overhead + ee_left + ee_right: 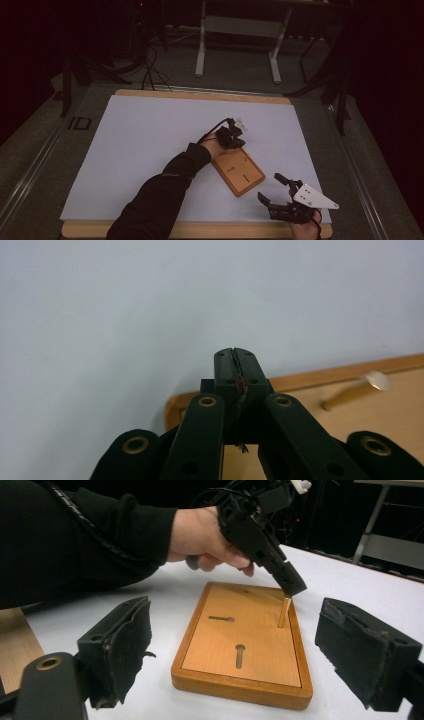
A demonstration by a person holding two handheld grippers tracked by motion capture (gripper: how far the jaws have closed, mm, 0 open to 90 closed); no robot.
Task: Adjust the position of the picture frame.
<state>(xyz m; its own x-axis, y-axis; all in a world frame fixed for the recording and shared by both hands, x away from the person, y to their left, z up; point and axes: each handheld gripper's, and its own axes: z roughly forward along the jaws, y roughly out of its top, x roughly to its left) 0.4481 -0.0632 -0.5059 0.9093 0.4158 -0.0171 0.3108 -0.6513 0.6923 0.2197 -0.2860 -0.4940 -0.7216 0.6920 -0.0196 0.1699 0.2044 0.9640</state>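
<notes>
The wooden board (243, 645) is orange-brown, with a darker brown rim and small dark slots in its top. The thin peg (284, 612) standing in it is light yellow-brown. Both the left gripper (292, 591) and the right gripper (272, 187) are black, the right one has a pale grey plate on top and little gold rings on its arms, the sleeve (160, 195) is black, and the table sheet (150, 135) is pale bluish white with a light wood edge.
</notes>
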